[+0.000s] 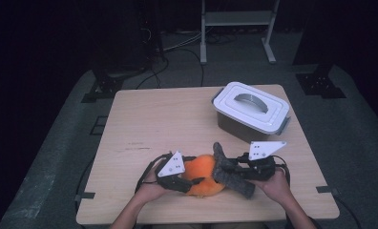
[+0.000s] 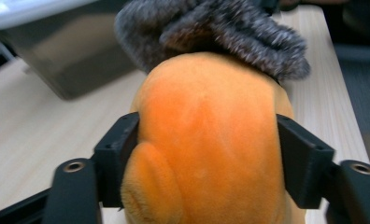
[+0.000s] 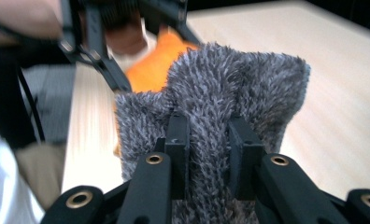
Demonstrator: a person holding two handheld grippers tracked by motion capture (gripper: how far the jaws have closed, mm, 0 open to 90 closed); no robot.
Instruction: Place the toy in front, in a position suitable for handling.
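A round orange plush toy (image 1: 204,176) lies at the table's near edge, its fuzzy grey plush part (image 1: 230,171) touching its right side.

black jaws, brass-ringed screw holes

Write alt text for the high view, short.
A person's two hands each hold a claw on an orange plush toy with a grey furry part at the near edge of a wooden table: left claw on the orange body, right claw on the grey fur. A lidded grey box sits behind.
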